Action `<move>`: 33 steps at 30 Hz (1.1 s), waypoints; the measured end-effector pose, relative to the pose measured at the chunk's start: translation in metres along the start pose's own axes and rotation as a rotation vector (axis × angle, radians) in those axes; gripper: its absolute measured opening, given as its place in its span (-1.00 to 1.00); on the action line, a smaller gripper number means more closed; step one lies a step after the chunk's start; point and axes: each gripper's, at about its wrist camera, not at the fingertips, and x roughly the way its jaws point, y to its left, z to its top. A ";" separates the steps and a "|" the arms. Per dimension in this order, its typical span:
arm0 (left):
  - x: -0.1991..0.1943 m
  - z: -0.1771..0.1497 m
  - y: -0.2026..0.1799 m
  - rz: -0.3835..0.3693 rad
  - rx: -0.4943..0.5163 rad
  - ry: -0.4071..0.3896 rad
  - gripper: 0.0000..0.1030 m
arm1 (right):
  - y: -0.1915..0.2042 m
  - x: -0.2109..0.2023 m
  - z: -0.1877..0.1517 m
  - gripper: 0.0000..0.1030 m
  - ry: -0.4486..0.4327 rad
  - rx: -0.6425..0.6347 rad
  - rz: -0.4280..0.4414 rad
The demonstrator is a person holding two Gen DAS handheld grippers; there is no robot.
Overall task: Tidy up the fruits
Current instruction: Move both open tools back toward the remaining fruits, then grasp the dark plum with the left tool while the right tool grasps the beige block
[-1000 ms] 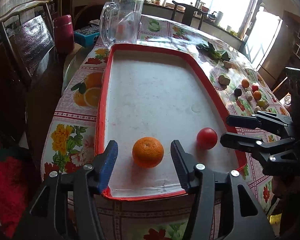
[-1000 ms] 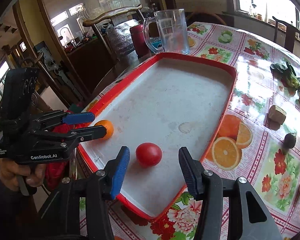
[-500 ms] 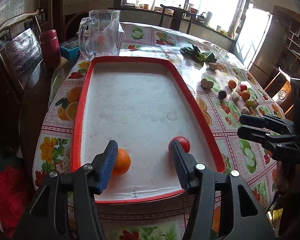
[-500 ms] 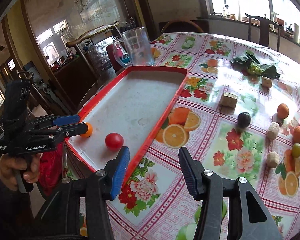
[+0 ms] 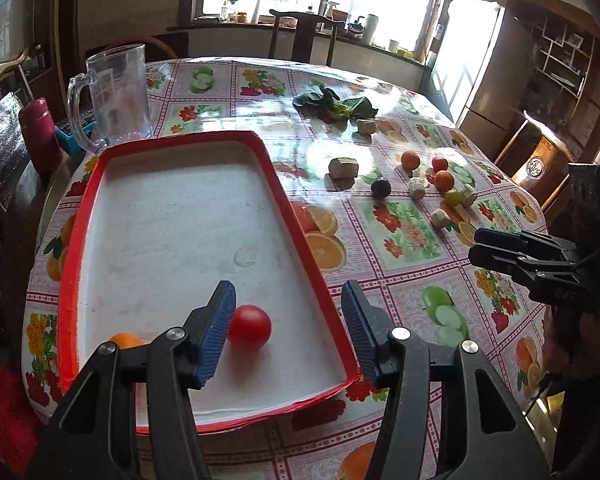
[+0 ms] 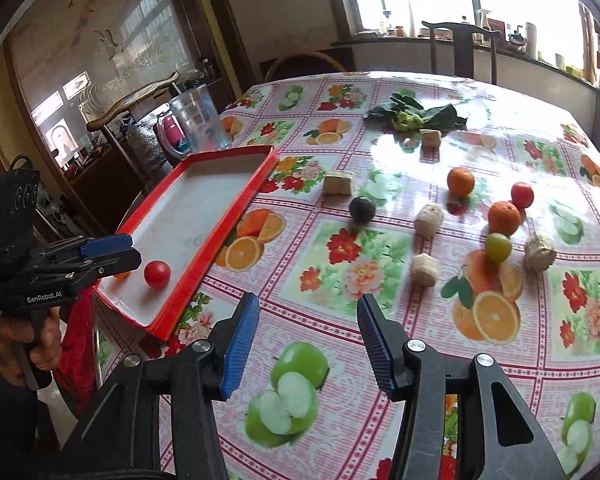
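A red-rimmed white tray (image 5: pixel 292 216) (image 6: pixel 236 216) lies on the flowered tablecloth. In its near end sit a red tomato (image 5: pixel 249 327) (image 6: pixel 157 274) and an orange (image 5: pixel 125 340), the orange half hidden behind a finger. My left gripper (image 5: pixel 288 332) hangs open over the tray's near right corner, empty. My right gripper (image 6: pixel 306 344) is open and empty above bare cloth, right of the tray. Loose fruit lies beyond it: two oranges (image 6: pixel 461 181) (image 6: pixel 504 218), a red tomato (image 6: pixel 522 195), a green fruit (image 6: pixel 498 247) and a dark plum (image 6: pixel 362 209).
Pale root chunks (image 6: pixel 429 220) (image 6: pixel 424 270) and a tan block (image 6: pixel 337 182) lie among the fruit. Leafy greens (image 6: pixel 412 114) sit farther back. A clear jug (image 5: pixel 114 96) and a red flask (image 5: pixel 38 132) stand behind the tray. Chairs ring the table.
Both grippers have swung right, away from the tray's fruit. The orange left the gap between the left fingers; the right gripper went from the tomato to the open cloth. Both stayed open.
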 end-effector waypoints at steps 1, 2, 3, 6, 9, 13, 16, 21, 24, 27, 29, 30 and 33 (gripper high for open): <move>0.002 0.001 -0.004 -0.005 0.007 0.002 0.04 | -0.005 -0.002 -0.002 0.02 0.000 0.009 -0.007; 0.003 0.003 -0.008 -0.011 0.012 0.004 0.04 | -0.009 -0.005 -0.004 0.02 -0.001 0.017 -0.015; 0.005 0.004 -0.012 -0.016 0.016 0.007 0.04 | -0.015 -0.007 -0.005 0.02 -0.001 0.024 -0.023; 0.010 0.008 -0.023 -0.031 0.030 0.012 0.04 | -0.028 -0.014 -0.010 0.02 -0.003 0.041 -0.047; 0.015 0.011 -0.033 -0.051 0.042 0.018 0.04 | -0.041 -0.021 -0.012 0.02 -0.011 0.061 -0.065; 0.020 0.015 -0.048 -0.080 0.070 0.028 0.04 | -0.058 -0.030 -0.015 0.02 -0.026 0.086 -0.088; 0.025 0.019 -0.060 -0.094 0.088 0.036 0.04 | -0.067 -0.032 -0.015 0.02 -0.031 0.099 -0.099; 0.030 0.025 -0.072 -0.105 0.113 0.037 0.04 | -0.081 -0.035 -0.013 0.02 -0.034 0.109 -0.122; 0.032 0.030 -0.076 -0.111 0.118 0.035 0.04 | -0.089 -0.036 -0.012 0.02 -0.035 0.112 -0.133; 0.038 0.035 -0.080 -0.118 0.114 0.037 0.04 | -0.094 -0.037 -0.010 0.02 -0.037 0.111 -0.142; 0.042 0.039 -0.084 -0.121 0.118 0.038 0.04 | -0.098 -0.038 -0.008 0.02 -0.039 0.110 -0.148; 0.045 0.040 -0.086 -0.119 0.121 0.038 0.04 | -0.099 -0.038 -0.007 0.02 -0.041 0.109 -0.153; 0.055 0.045 -0.089 -0.130 0.115 0.051 0.04 | -0.102 -0.037 -0.003 0.02 -0.041 0.100 -0.169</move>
